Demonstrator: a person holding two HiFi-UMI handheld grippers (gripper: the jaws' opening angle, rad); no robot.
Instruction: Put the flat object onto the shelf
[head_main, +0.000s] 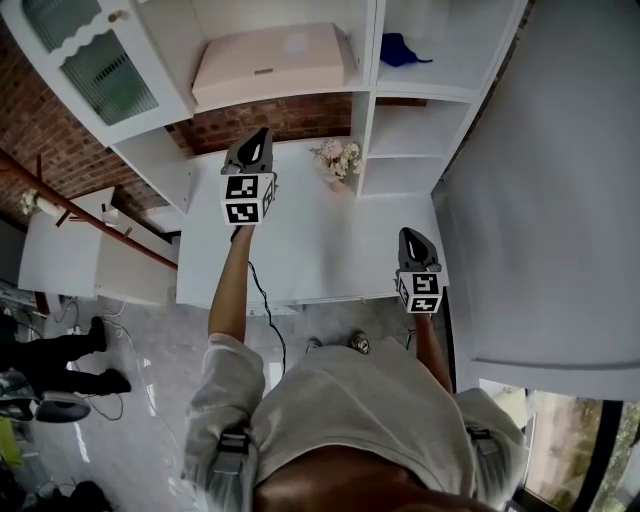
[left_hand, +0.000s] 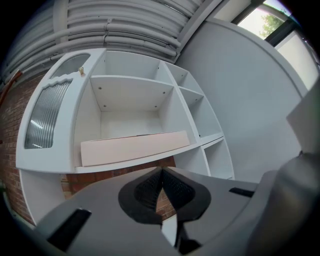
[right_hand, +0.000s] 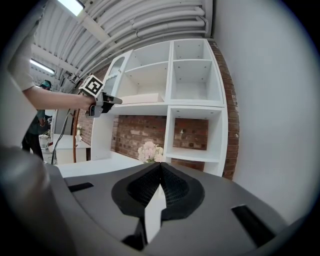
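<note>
1. In the head view the flat object (head_main: 270, 62) lies on the shelf (head_main: 290, 98) at 12 o'clock, behind and above the surface (head_main: 320, 250).
2. A small object (head_main: 400, 50) sits in the compartment to its right, at 1 o'clock.
3. The flowers (head_main: 337, 158) stand at the surface's far edge, under that shelf.
4. A cabinet door (head_main: 100, 70) is at 10 o'clock, left of the flat object.
5. The left gripper (head_main: 262, 135) is at 11 o'clock, before the shelf and apart from the flat object.
6. The right gripper (head_main: 408, 235) is at 3 o'clock, over the surface.

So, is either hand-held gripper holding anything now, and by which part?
Nothing is held. The left hand-held gripper and the right hand-held gripper both have their jaws together, empty. The flat object lies on the shelf, touched by neither.
</note>
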